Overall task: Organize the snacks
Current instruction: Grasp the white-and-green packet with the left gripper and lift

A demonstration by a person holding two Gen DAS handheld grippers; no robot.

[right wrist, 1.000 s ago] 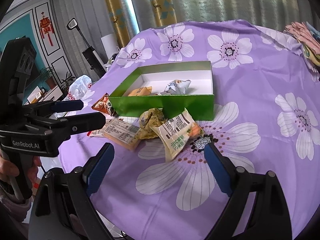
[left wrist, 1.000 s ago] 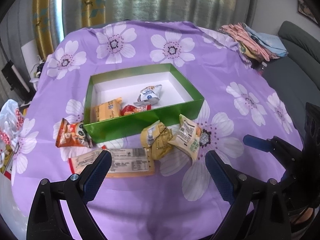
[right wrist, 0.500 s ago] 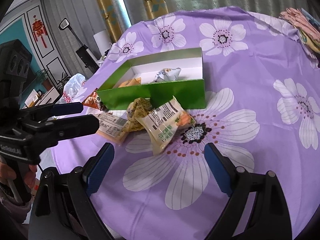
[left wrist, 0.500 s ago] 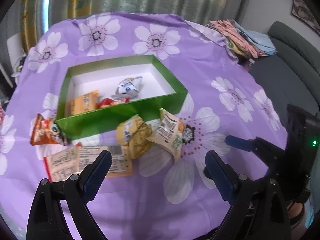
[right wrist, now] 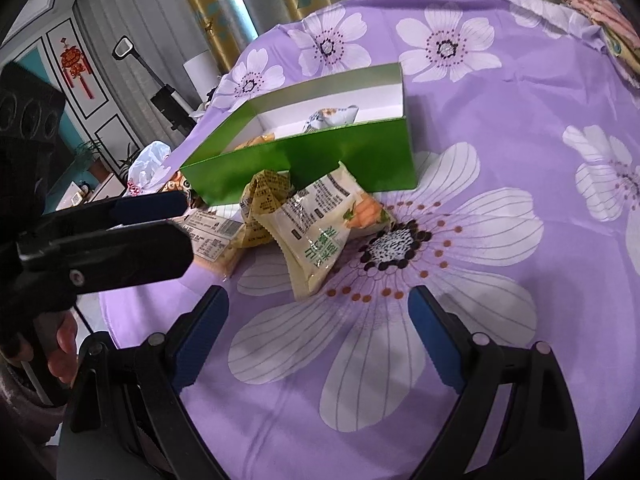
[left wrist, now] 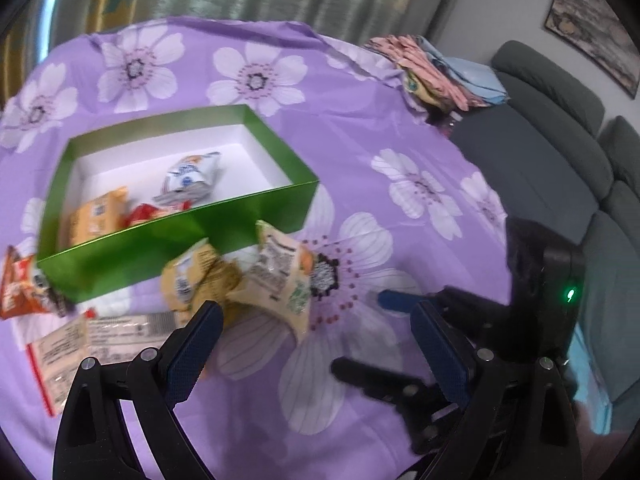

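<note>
A green box (left wrist: 192,236) (right wrist: 352,160) sits on the purple flowered cloth and holds a white-blue packet (left wrist: 192,172), an orange packet (left wrist: 96,216) and a red one (left wrist: 148,212). In front of it lie a cream packet with green print (left wrist: 284,280) (right wrist: 320,228), a yellow crumpled packet (left wrist: 200,276) (right wrist: 264,200), a flat labelled pack (left wrist: 92,336) (right wrist: 212,236) and an orange-red packet (left wrist: 20,284). My left gripper (left wrist: 316,340) is open and empty, near the yellow packet. My right gripper (right wrist: 318,320) is open and empty, just short of the cream packet.
Folded clothes (left wrist: 436,72) lie at the table's far right edge. A grey sofa (left wrist: 560,152) stands to the right. A white plastic bag (right wrist: 148,168) and furniture are beyond the table's left edge. The right gripper shows in the left wrist view (left wrist: 400,336).
Both grippers have moved forward and closer to the packets in front of the box. The left view has swung right. Both stay open and empty.
</note>
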